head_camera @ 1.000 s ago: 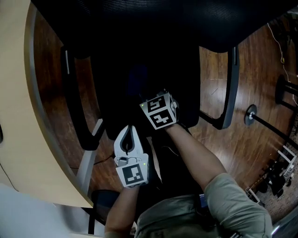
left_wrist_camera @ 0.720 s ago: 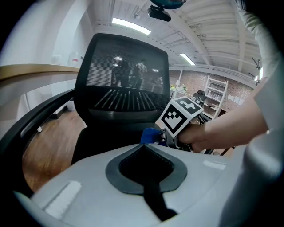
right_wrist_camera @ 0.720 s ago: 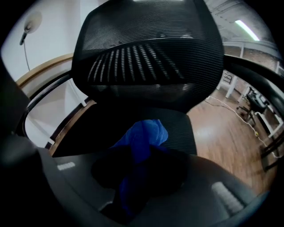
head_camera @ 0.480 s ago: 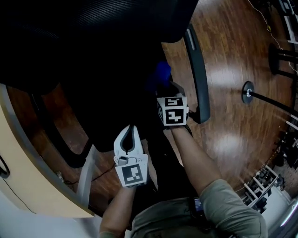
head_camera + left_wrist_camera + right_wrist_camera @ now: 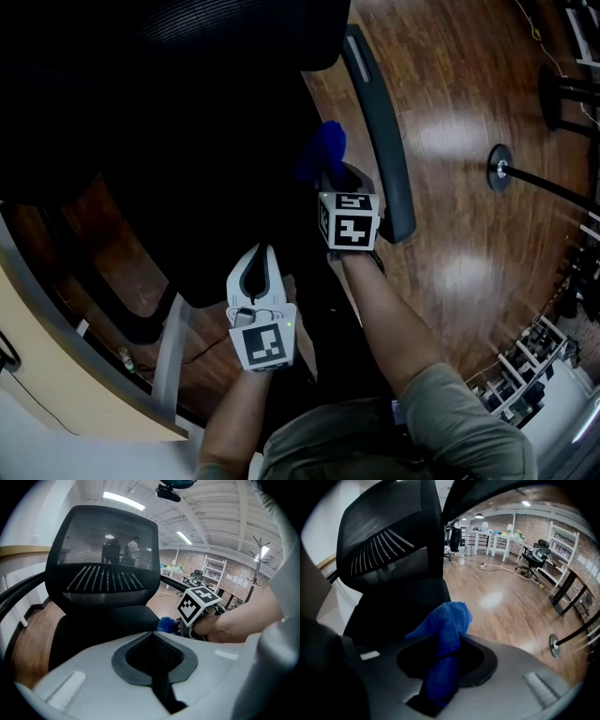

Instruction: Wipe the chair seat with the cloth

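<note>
Cloth: blue, bunched, clamped between the jaws of your right gripper, with its loose end sticking out past the tips. In the head view the cloth sits at the right edge of the seat, just beside the armrest; you cannot tell whether it touches the seat. Your left gripper: jaws together, nothing between them, held low at the seat's front edge, nearer your body than the right gripper. Chair: black, with a mesh back. Floor: wood, glossy. Desk: pale, curved, on your left.
</note>
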